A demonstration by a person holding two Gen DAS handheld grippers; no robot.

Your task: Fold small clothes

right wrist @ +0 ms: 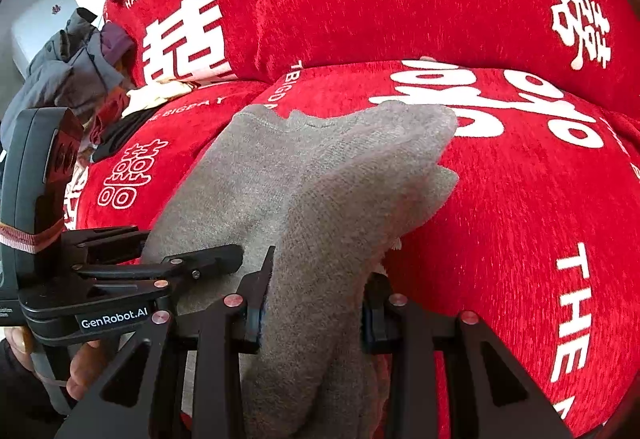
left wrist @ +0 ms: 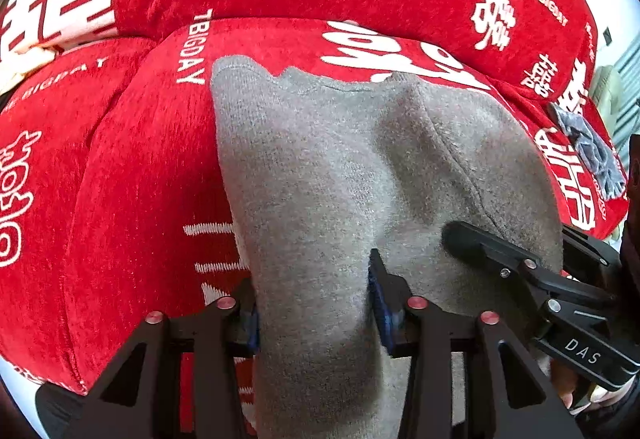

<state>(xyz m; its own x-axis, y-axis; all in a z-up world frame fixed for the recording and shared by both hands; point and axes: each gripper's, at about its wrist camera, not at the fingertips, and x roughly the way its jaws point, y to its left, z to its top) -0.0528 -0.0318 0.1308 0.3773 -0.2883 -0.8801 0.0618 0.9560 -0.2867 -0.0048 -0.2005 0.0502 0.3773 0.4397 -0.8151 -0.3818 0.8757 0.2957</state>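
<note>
Both grippers, left (left wrist: 314, 313) and right (right wrist: 316, 309), clamped the near edge of a grey knit garment (left wrist: 320, 167) side by side. Garment spread away over a red cushion (right wrist: 500, 207) with white lettering, far hem rumpled. Bare cushion left and right; dark jacket (right wrist: 68, 67) heaped far left.

Bright, even daylight, soft shadows; strong fisheye warp, edges dark, perhaps slightly blurred.

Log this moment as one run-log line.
left gripper: shut on grey garment | right gripper: shut on grey garment | surface: red sofa cover | stage: mid-fold
</note>
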